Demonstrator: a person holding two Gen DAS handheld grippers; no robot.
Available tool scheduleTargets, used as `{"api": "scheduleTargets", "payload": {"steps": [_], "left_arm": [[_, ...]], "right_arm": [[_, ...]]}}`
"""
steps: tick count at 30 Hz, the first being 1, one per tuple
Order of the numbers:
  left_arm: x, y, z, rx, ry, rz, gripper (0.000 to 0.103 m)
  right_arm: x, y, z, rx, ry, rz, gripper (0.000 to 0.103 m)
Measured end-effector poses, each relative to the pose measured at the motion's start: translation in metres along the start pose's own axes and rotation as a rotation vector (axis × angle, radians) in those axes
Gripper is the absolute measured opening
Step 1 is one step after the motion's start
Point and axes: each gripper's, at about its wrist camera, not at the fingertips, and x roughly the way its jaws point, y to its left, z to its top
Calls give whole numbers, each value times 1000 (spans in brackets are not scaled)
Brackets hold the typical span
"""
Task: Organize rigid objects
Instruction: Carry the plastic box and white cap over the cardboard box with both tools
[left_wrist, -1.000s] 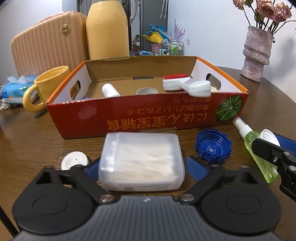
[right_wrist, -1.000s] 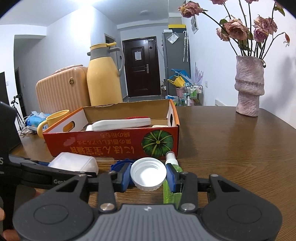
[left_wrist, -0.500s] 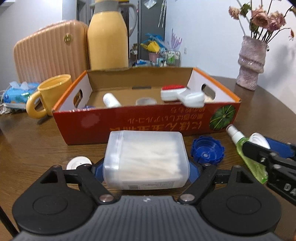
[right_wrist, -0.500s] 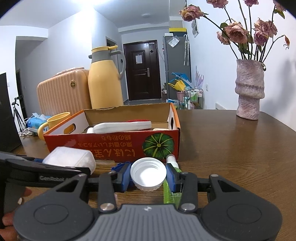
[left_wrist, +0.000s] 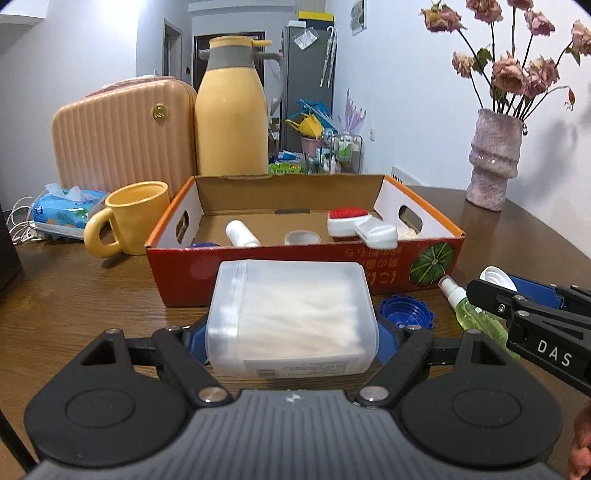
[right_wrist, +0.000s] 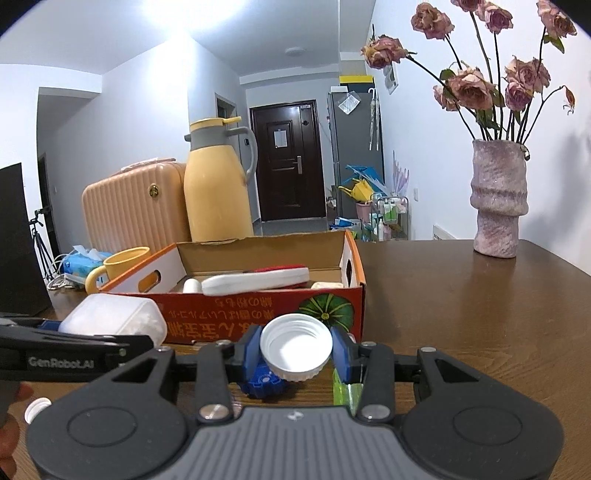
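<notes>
Left gripper (left_wrist: 291, 332) pinches cotton-swab box (left_wrist: 291, 317), right gripper (right_wrist: 295, 350) pinches white cap (right_wrist: 295, 345); cardboard tray (left_wrist: 295, 269), twelve o'clock, presumably awaits both.

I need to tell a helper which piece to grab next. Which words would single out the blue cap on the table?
Find the red cardboard box with the pumpkin picture. On the table just in front of its near wall, beside the green spray bottle, lies the blue cap. It is the only dark blue, scallop-edged piece there.
</notes>
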Motion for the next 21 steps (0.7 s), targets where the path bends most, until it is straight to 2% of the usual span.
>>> {"api": "scheduleTargets", "payload": {"steps": [12,21], "left_arm": [[-18,15,16,-21,-67,9,82],[-19,25,40,-36,-113,26,82]], "right_arm": [[-3,9,22,-16,-43,0,40],[7,18,47,-40,-71,3,40]]}}
